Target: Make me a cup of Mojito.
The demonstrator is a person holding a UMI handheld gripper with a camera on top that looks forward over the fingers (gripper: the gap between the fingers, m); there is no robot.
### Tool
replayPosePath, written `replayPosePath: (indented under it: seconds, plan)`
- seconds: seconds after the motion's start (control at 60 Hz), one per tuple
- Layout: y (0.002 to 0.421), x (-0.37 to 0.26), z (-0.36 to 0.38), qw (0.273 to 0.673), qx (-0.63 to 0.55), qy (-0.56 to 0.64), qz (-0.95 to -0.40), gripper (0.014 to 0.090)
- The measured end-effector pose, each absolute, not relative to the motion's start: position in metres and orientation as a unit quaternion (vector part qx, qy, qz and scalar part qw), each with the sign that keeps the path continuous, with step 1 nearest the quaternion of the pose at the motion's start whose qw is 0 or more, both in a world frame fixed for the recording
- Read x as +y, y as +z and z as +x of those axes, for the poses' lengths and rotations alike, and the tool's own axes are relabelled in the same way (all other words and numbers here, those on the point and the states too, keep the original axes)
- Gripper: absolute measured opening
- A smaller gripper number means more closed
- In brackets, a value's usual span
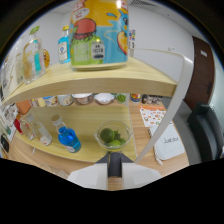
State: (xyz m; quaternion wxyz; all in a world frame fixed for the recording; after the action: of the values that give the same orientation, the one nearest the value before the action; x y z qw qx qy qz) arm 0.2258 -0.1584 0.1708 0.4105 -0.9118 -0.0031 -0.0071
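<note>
While the gripper (114, 172) sat low, just short of the glass bowl (114, 136), its fingers looked pressed together w/ only a dark slit between them and nothing held, so clenched on air as far as I could judge. Limes (111, 136) lay in the bowl, approx 2–3 green ones, directly ahead of the fingertips on the lower shelf (87, 150). A blue bottle (69, 138) stood beside the bowl, w/ a clear bottle (41, 131) further along. On the upper shelf (100, 77) a big printed can (99, 32) stood close to the front edge, right above the approach line, and more bottles (31, 57) lined up next to it. Small dishes (92, 98) sat at the back under that shelf; contents too small to tell.

Risks, as judged from this moment:
- Clenched fingers couldn't take a lime; if pushed fwd like that they'd shove the bowl back or tip it, since it's light glass on smooth wood
- Limes are round and loose, so a pinch off-centre would prob squirt one out over the rim
- Lifting straight up afterwards could knock the upper shelf's underside or edge, and the can near the lip might topple
- Swinging sideways toward the blue bottle could clip it; tall and narrow, so easy to fell

Opening wide before entering the bowl seemed the safer call
</note>
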Motion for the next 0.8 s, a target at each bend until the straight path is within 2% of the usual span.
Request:
replayPosePath:
  seconds: [0.267,0.533,0.8]
  plan:
    - [0.204,-0.208,0.207,0.443,0.013,-0.005,-0.896,0.0162]
    - [0.172,-0.258,0.155,0.421,0.026,0.012,-0.907,0.0160]
    - [0.155,-0.262,0.127,0.442,0.009,-0.036,-0.896,0.0160]
